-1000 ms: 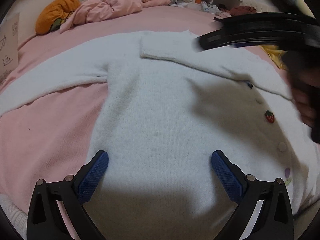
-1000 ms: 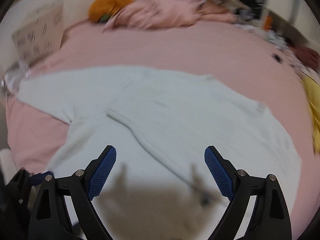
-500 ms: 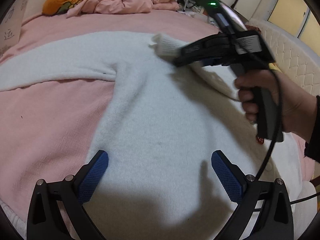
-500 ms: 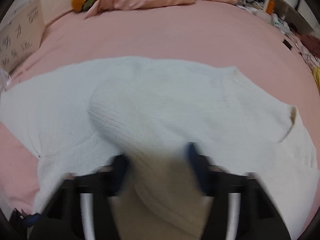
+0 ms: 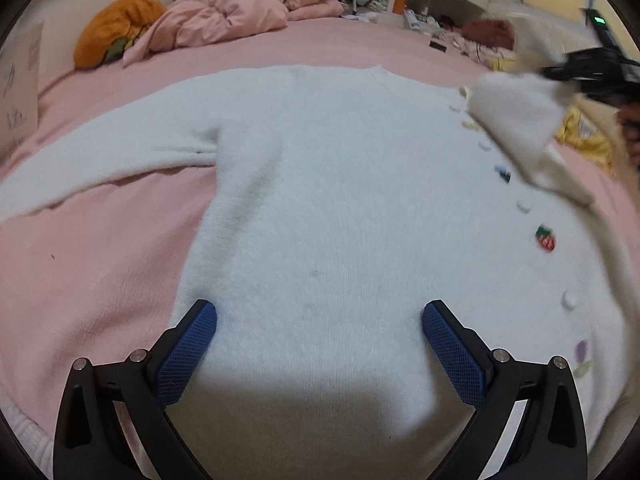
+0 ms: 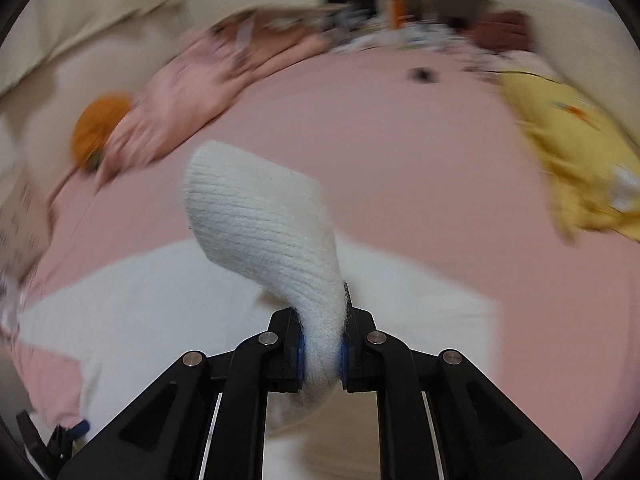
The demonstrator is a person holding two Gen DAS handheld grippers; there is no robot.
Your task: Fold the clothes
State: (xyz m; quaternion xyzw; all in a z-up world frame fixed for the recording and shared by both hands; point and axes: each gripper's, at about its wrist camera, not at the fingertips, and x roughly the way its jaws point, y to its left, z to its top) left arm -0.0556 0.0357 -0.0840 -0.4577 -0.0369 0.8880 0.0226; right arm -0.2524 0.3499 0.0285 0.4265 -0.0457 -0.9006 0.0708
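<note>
Right hand-held gripper (image 6: 322, 354) clamps the fluffy white knit cardigan's (image 5: 340, 208) ribbed sleeve cuff (image 6: 260, 216); left hand-held gripper (image 5: 319, 334) hovers wide open, empty, so the unpinned body may drag across the pink bed (image 5: 88, 272).

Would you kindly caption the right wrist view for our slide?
Right gripper, jaws shut on the white cardigan's ribbed sleeve cuff, lifted above the pink bed.

Each gripper is a black linkage frame with round silver pivot screws along its arms. The left gripper (image 5: 320, 316) has two fingers faced with blue cross-hatched pads (image 5: 188, 352). On the right gripper (image 6: 322, 354), thin slivers of the same blue pad (image 6: 301, 354) show inside the black fingers
</note>
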